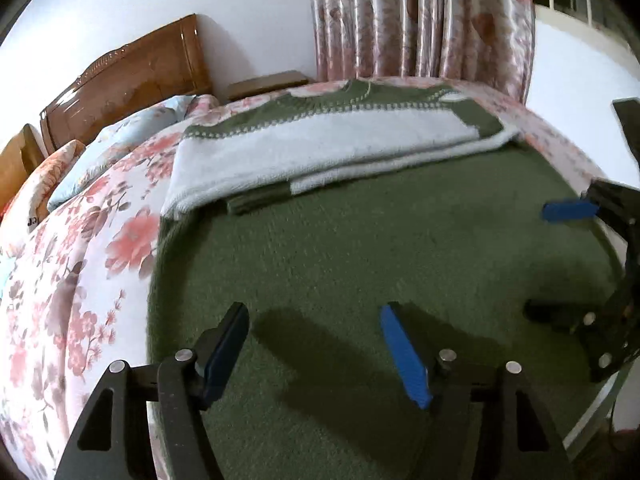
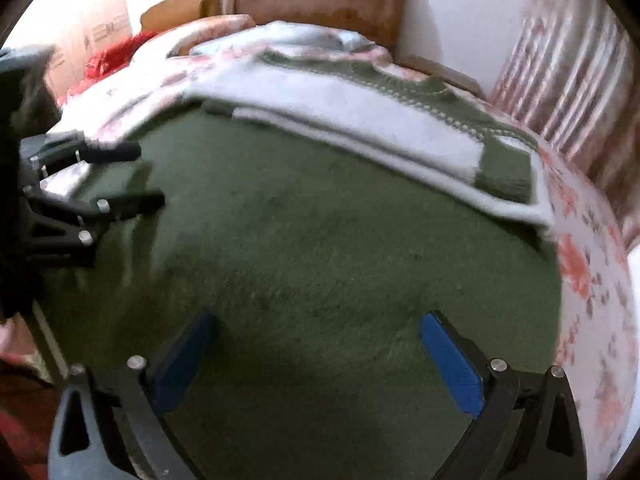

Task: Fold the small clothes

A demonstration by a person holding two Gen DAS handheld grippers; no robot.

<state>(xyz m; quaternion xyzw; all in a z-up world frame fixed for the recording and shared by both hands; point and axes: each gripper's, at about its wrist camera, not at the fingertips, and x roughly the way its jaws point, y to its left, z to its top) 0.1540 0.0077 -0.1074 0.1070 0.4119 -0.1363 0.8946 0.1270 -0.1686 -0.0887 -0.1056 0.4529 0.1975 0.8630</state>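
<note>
A green knitted sweater [image 1: 360,248] with white sleeves [image 1: 304,152] lies flat on the flowered bed; the sleeves are folded across its upper part. It also fills the right wrist view [image 2: 320,248]. My left gripper [image 1: 314,320] is open and empty, just above the sweater's lower left part. My right gripper [image 2: 318,332] is open and empty above the lower right part. Each gripper shows in the other's view: the right gripper [image 1: 548,264] at the right edge, the left gripper [image 2: 148,176] at the left edge.
The flowered bedspread [image 1: 80,280] surrounds the sweater. Pillows [image 1: 120,140] and a wooden headboard [image 1: 132,76] lie at the far left. Flowered curtains [image 1: 420,20] hang behind the bed. A red cloth [image 2: 108,58] lies at the far side.
</note>
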